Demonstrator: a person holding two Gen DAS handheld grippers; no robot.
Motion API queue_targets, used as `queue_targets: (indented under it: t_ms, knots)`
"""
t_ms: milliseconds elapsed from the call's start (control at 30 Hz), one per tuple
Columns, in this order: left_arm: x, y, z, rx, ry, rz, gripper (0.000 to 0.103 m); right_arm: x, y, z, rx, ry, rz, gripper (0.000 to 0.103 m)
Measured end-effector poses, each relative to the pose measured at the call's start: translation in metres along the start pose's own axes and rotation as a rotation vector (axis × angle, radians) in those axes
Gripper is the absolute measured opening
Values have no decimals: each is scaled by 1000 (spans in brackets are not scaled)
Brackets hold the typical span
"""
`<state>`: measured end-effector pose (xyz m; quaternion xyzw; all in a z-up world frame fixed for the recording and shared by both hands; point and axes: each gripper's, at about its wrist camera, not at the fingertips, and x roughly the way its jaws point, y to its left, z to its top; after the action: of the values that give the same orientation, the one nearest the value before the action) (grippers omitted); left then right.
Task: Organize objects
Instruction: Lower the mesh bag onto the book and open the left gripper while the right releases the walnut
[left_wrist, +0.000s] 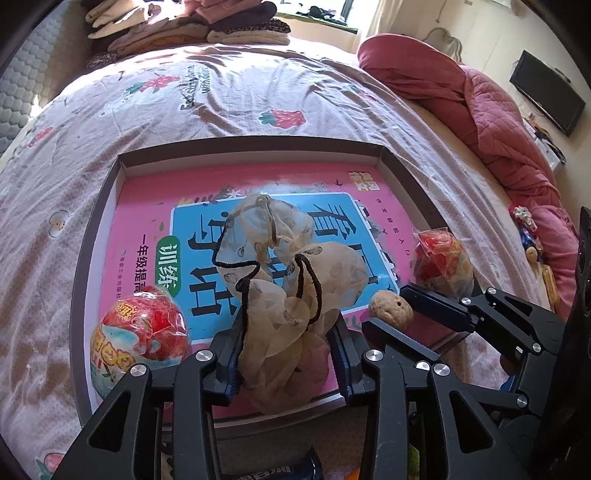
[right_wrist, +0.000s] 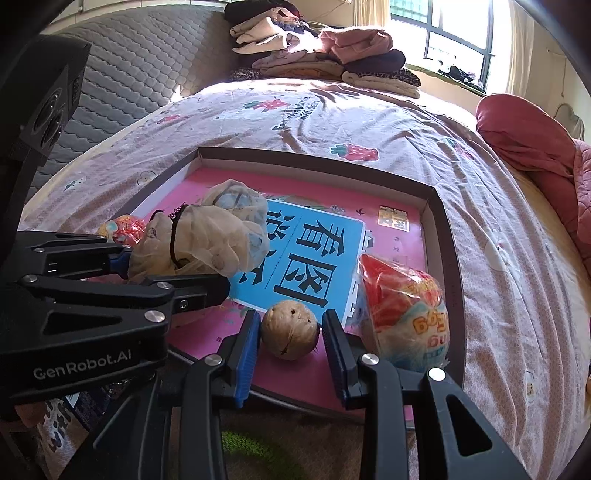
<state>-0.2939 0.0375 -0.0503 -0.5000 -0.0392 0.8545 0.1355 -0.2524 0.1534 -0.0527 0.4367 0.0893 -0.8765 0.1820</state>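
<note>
Right gripper (right_wrist: 290, 341) brackets the walnut (right_wrist: 290, 329), pads apart from it.
Beside the walnut, inside the box (left_wrist: 110, 177), the left gripper (left_wrist: 286, 354) stands parted around the mesh pouch (left_wrist: 284, 280) (contact unclear; pouch bottom hidden).

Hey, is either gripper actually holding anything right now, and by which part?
Apparently nothing. The mesh pouch lies with its lower end between the left hand-held gripper fingers, and the walnut lies between the right hand-held gripper fingers; neither looks clamped.
</note>
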Motion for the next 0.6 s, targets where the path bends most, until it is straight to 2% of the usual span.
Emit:
queue_targets:
  t_ms: [133,300,600]
  knots:
    - [-1,0,-1,0,0,11,49,-4,-1,1,8,-5,1,34]
    - [-8,2,0,-15,-20,-1,61,-9,-1,3,7,-16,2,34]
    - [-22,5,1,-28,-48,7,67,-18,3,4,-5,-31,1,34]
